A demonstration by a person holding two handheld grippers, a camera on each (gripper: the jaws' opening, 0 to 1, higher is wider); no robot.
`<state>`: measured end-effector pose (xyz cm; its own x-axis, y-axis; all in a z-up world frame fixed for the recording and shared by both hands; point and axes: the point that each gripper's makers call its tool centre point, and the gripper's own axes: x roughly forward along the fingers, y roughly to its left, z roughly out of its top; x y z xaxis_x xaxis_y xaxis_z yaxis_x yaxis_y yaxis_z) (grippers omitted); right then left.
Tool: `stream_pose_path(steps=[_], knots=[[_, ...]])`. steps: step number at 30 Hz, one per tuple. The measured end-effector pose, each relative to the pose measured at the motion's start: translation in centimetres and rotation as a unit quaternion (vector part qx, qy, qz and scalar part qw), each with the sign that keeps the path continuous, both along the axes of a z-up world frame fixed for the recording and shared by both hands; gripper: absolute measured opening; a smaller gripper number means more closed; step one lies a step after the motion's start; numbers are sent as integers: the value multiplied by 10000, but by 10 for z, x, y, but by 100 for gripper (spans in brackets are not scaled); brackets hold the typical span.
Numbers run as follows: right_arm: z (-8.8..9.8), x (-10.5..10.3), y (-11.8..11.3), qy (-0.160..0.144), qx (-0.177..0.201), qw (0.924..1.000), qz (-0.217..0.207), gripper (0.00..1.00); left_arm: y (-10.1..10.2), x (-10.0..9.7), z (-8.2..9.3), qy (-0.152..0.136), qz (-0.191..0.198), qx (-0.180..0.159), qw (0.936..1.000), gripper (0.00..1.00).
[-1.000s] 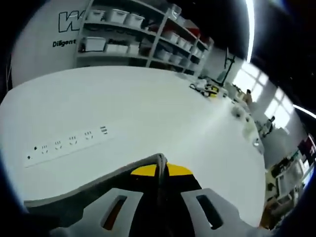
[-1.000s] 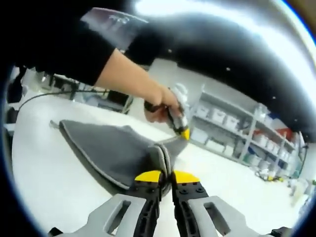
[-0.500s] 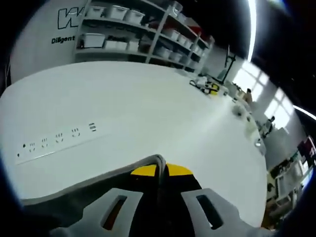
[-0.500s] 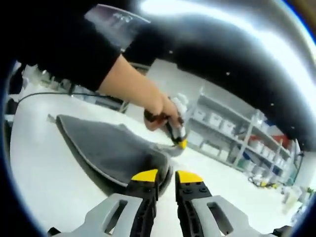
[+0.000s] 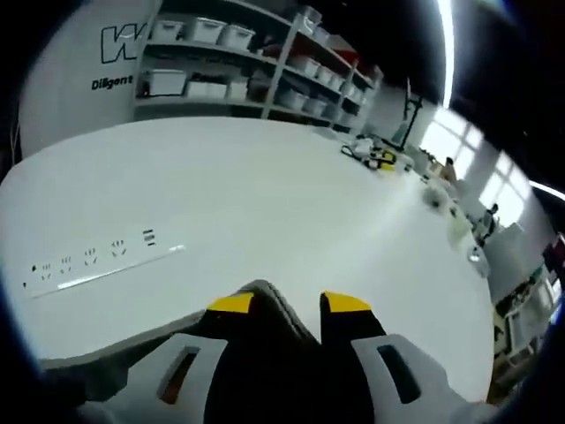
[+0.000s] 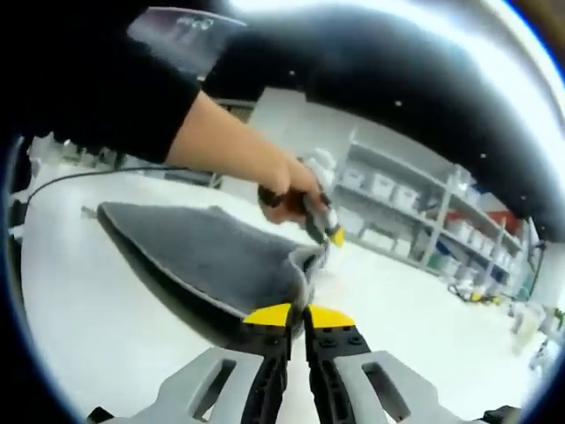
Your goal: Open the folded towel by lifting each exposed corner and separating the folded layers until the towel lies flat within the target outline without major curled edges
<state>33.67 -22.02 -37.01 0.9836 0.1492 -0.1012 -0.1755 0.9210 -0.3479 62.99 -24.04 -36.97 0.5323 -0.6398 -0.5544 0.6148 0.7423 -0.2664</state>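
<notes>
Between the yellow-tipped jaws of the right gripper (image 6: 297,315), in the right gripper view, sits the near edge of the grey towel (image 6: 203,258); the jaws are pressed almost together with the cloth's pale-trimmed hem pinched at their tips. From that pinch the towel spreads away to the left as a broad, taut sheet, its far corner reaching toward the left side of the white table (image 6: 79,336) and its underside lifted clear of the surface near the gripper. Just beyond the right gripper's tips, the left gripper (image 6: 331,234) shows as a small yellow tip at the towel's raised corner, gripped by a person's hand (image 6: 287,187) with a bare forearm and a black sleeve (image 6: 97,97) running up to the left. A dark cable (image 6: 97,172) trails across the table behind the cloth. Seen from the left gripper view, the left gripper (image 5: 287,303) has its two yellow tips standing clearly apart, and a rounded fold of the towel (image 5: 269,305) rises in the gap between them; whether the jaws press on it cannot be told. Ahead lies the wide white table (image 5: 265,194) with a white power strip (image 5: 88,262) to the left, and shelves of storage bins (image 5: 221,53) stand along the far wall.
</notes>
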Motion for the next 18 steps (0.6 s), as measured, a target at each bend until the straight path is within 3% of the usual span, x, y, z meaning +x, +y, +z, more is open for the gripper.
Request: stream_pose_path(steps=[4,9,11,14,18], knots=[[-7,-2,-6,145,-7,9999,-68,4,-3,4,5,-145,-6,-129,9998,35],[-14,-3,-17,291,-150,9992,-240,9,-6,-2,3,-145,-170,-53,9997,41],[-12,-4,-19,259,-140,9992,-280,13,-5,-5,1,-232,-246,63,9994,41],[-8,-5,-25,235,-147,9987,-417,16,2,-2,-6,-579,-371,552,9961,42],[3,-8,-20,19,-49,9995,-306,14,6,1,-11,-667,-312,586,9956,41]])
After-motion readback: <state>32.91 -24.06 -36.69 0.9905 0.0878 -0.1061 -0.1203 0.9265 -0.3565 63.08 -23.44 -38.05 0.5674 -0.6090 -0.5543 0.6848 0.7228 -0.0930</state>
